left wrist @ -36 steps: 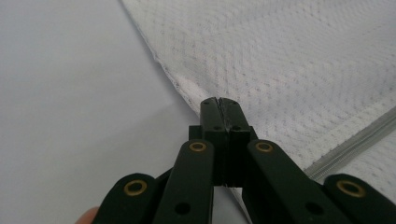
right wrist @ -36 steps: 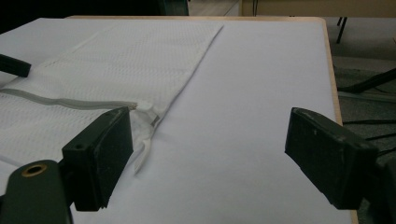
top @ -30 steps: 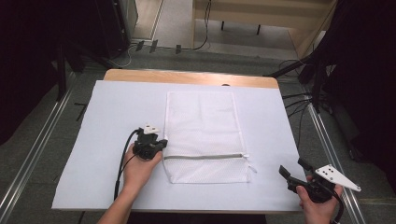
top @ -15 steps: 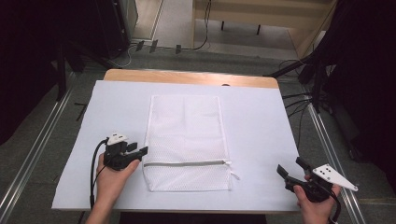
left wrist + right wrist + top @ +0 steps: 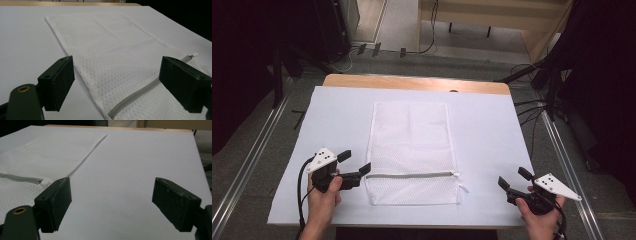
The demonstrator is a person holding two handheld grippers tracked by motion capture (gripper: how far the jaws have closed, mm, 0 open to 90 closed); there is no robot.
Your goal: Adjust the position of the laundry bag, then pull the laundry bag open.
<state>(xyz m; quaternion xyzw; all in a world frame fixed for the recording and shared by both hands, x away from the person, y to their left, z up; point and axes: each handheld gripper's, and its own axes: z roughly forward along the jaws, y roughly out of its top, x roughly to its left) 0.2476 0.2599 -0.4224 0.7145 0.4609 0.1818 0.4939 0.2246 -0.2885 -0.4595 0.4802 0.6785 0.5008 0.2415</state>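
Observation:
A white mesh laundry bag [image 5: 412, 145] lies flat in the middle of the white table cover [image 5: 492, 125]. Its grey zipper [image 5: 412, 175] runs across near the front end. My left gripper [image 5: 355, 163] stands open at the bag's left edge, level with the zipper. In the left gripper view the jaws [image 5: 120, 80] straddle the bag's corner [image 5: 110, 42] and the zipper [image 5: 135, 96] without touching them. My right gripper [image 5: 513, 178] is open over bare cover, well right of the bag. The right gripper view [image 5: 117, 205] has the zipper pull [image 5: 46, 182] beside its left jaw.
A strip of bare wooden tabletop [image 5: 412, 82] runs along the far edge. Metal rails [image 5: 257, 150] and cables [image 5: 532, 115] lie on the floor on both sides. Dark equipment stands at the back left and the right.
The bag slid left and a little toward the front with my left gripper on its edge. That gripper has since opened and let go. The right gripper barely moved.

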